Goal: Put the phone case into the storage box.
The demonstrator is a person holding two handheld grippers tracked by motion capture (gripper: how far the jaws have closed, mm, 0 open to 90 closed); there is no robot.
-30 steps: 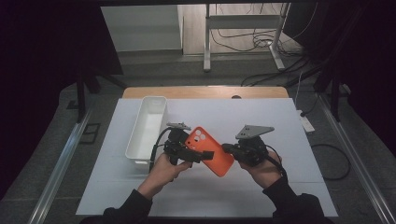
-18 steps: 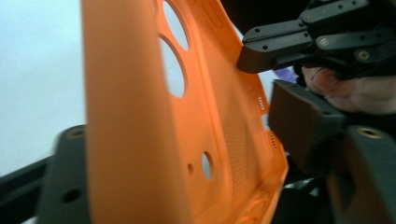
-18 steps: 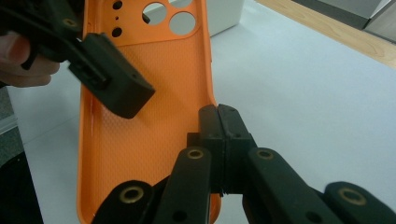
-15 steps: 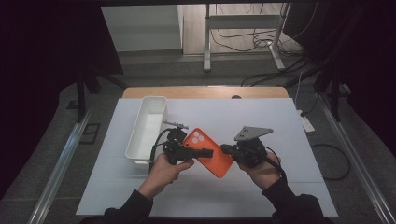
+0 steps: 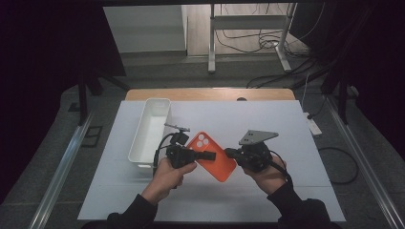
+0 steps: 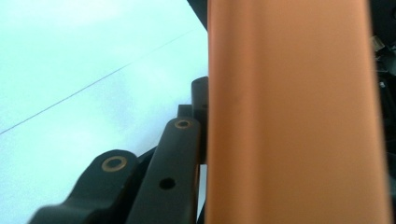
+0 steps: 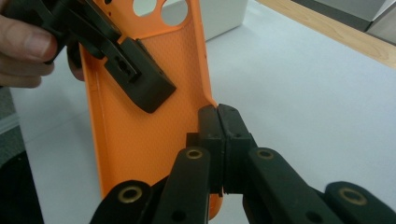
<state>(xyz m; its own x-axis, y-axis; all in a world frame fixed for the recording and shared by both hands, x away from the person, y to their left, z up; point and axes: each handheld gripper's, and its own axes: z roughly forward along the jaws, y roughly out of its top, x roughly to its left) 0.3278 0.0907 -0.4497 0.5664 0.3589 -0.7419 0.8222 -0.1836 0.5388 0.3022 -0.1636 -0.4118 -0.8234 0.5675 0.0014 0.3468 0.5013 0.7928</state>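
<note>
An orange phone case (image 5: pixel 213 161) with camera cutouts hangs just above the white table, held between both grippers. My left gripper (image 5: pixel 206 155) has just been closing its jaws and now pinches the case's left side. One jaw lies across the case's inner face (image 7: pixel 140 84), and the case's smooth back (image 6: pixel 289 112) stands against my left gripper (image 6: pixel 203 119). My right gripper (image 7: pixel 218 135) is shut on the case's right edge (image 7: pixel 196 70). From above, my right gripper (image 5: pixel 232 153) meets the case's right side.
A long white bin (image 5: pixel 149 128) lies on the white table (image 5: pixel 286 191) to the left of the hands. A wooden strip (image 5: pixel 210 94) runs along the table's far edge. Cables and a metal stand lie on the floor beyond.
My left gripper's jaws have closed onto the orange case, which they stood open around before. The right gripper and the case have hardly shifted.
</note>
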